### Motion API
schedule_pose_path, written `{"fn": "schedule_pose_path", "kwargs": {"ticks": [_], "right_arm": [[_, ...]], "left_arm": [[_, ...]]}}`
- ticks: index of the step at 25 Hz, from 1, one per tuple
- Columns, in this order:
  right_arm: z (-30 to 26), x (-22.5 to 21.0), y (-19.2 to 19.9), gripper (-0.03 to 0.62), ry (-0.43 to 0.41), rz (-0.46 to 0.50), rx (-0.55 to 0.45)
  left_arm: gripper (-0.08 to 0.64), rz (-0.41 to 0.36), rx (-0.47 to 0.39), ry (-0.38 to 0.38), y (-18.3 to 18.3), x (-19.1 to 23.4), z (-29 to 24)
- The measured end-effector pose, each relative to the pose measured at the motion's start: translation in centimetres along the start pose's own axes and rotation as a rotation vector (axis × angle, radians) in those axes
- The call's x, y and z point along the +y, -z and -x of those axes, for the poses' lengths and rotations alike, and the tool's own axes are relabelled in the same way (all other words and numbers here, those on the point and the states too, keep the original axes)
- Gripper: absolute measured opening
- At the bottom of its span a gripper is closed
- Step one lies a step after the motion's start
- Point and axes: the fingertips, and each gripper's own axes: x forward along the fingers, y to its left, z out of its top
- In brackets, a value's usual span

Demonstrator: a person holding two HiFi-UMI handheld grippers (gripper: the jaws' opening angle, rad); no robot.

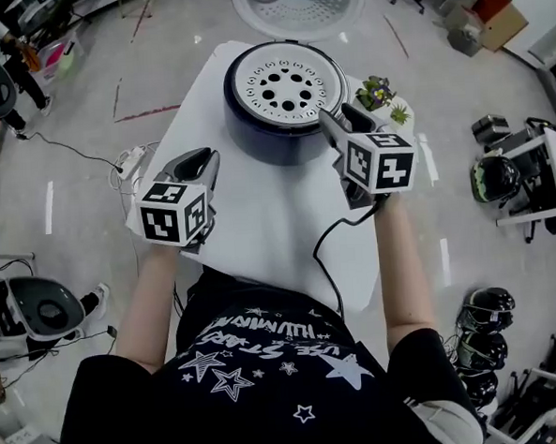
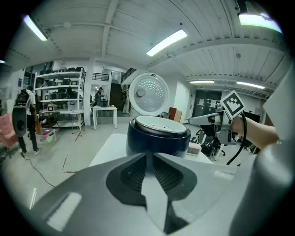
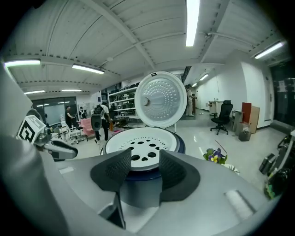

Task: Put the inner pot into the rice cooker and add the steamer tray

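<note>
The dark blue rice cooker (image 1: pixel 271 137) stands at the far end of the white table (image 1: pixel 259 217) with its round lid (image 1: pixel 297 1) swung up. A white steamer tray (image 1: pixel 284 86) with several holes sits in its top; the inner pot is hidden beneath it. My right gripper (image 1: pixel 333 119) hovers at the cooker's right side, open with nothing between its fingers; the tray (image 3: pixel 140 143) shows just beyond the right gripper (image 3: pixel 144 159). My left gripper (image 1: pixel 204 160) is over the table, short of the cooker (image 2: pixel 156 140), and the left gripper (image 2: pixel 148 156) is shut and empty.
A small pot of flowers (image 1: pixel 378 93) stands on the table's right edge beside the cooker. A black cable (image 1: pixel 323 261) runs across the table toward me. A white power strip (image 1: pixel 129 160) lies on the floor at the left. Shelves, chairs and people are further off.
</note>
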Motion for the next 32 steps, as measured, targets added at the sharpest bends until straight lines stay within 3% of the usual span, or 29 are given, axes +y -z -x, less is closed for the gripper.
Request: {"fn": "schedule_pose_path", "kwargs": {"ticks": [5, 10, 15, 18, 25, 32], "right_arm": [[0.3, 2.6, 1.3, 0.145, -0.063, 0.016, -0.003], [1.3, 3.8, 1.8, 0.026, -0.096, 0.014, -0.027], [1.6, 5.2, 2.2, 0.026, -0.112, -0.009, -0.038], [2.7, 6.5, 2.9, 0.026, -0.104, 0.025, -0.043], [4.2, 11.7, 4.7, 0.028, -0.139, 0.05, -0.007], [6.4, 17.0, 6.9, 0.029, -0.185, 0.066, 0.001]], "left_arm": [[0.008, 0.037, 0.0, -0.036, 2.5, -0.2, 1.1], [0.0, 0.044, 0.01, -0.031, 4.0, -1.3, 1.9], [0.0, 0.071, 0.024, -0.044, 6.0, -1.0, 3.0], [0.0, 0.056, 0.028, -0.068, 7.4, -0.8, 4.5], [0.0, 0.146, 0.008, -0.127, 11.2, 0.7, 10.5], [0.0, 0.106, -0.046, -0.177, 13.1, 0.0, 16.5]]}}
